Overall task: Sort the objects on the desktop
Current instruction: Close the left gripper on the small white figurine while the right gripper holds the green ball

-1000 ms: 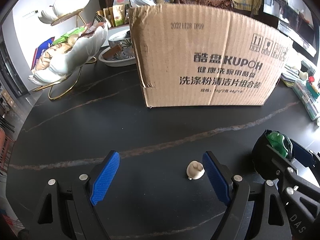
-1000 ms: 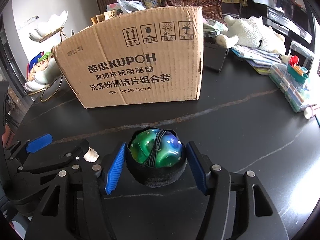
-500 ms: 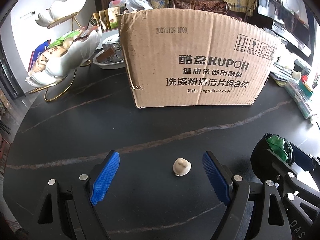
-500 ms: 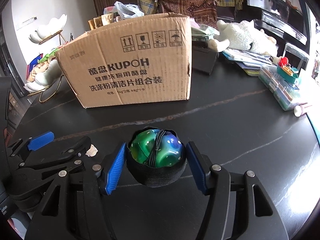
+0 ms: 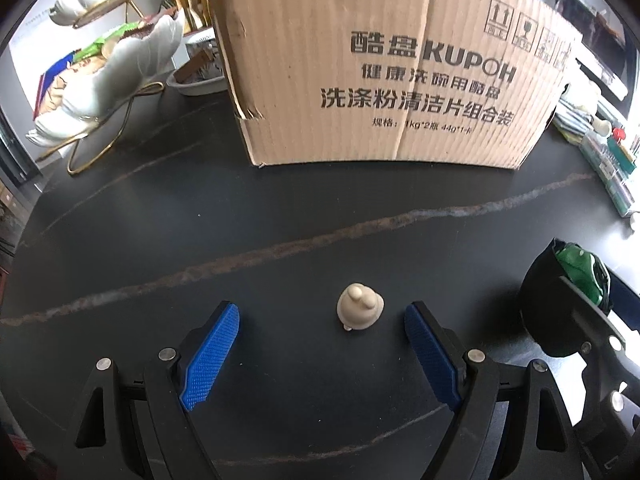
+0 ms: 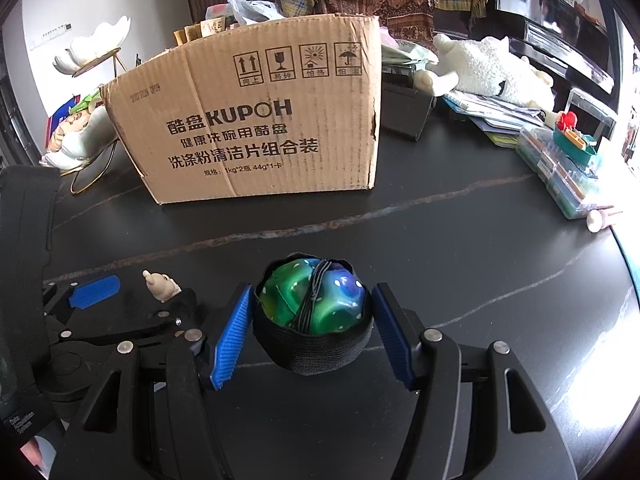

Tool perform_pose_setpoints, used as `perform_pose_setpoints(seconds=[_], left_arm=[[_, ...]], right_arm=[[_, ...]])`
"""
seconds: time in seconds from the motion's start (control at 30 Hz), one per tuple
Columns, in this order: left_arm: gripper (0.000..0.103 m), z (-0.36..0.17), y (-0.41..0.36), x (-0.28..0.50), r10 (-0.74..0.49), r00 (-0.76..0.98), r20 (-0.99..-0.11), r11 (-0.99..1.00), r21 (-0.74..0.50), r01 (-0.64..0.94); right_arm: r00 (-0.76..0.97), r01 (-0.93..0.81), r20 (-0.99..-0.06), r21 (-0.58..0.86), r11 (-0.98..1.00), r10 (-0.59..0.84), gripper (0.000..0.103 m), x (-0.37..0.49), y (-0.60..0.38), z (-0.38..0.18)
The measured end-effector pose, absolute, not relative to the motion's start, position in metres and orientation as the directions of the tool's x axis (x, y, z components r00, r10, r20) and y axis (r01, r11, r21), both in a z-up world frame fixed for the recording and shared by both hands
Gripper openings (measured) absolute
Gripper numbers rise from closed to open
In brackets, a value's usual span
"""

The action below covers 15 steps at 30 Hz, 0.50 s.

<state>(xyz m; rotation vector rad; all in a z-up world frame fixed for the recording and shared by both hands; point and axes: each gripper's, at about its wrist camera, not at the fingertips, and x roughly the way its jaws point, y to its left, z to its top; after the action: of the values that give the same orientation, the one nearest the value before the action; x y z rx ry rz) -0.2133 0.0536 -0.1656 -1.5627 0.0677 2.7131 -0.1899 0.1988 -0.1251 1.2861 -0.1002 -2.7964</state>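
On the dark counter (image 5: pixel 280 208) before the cardboard box (image 5: pixel 392 80), the right gripper (image 6: pixel 312 326) pinches a green-blue ball (image 6: pixel 316 300). The small beige figurine (image 5: pixel 360 308) stands upright between the left gripper's (image 5: pixel 322 344) spread jaws, nearer the right pad, untouched.

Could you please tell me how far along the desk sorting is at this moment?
Nothing visibly sorted yet; the printed cardboard box hides its inside. In hand: the right gripper clamps a glossy green-and-blue ball in a black fabric band. The left gripper is open around the small beige figurine on the black marbled table, not touching it. Left: gripping the figurine and placing both.
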Motion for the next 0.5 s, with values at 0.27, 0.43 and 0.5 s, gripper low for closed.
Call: perform_pose_setpoints(seconds=[0.27,0.43,0.5], left_arm=[[0.083,-0.1684,0.0537,-0.2145,-0.006,-0.503,-0.864,-0.999,0.023,-0.029],[0.083,-0.1699,0.0526,-0.2142,-0.001,-0.504,-0.863,-0.999,0.019,-0.029],[0.083,-0.1701,0.0511,-0.2167,-0.001,-0.503,-0.864,-0.999,0.022,-0.035]], right_arm=[[-0.654,0.031,-0.752,0.075,-0.997,-0.077,0.058,-0.1885,0.1972,-0.126],[-0.655,0.032,-0.753,0.068,-0.997,-0.072,0.058,-0.1884,0.1959,-0.1265],[-0.655,0.033,-0.753,0.064,-0.997,-0.07,0.058,-0.1886,0.1954,-0.1264]])
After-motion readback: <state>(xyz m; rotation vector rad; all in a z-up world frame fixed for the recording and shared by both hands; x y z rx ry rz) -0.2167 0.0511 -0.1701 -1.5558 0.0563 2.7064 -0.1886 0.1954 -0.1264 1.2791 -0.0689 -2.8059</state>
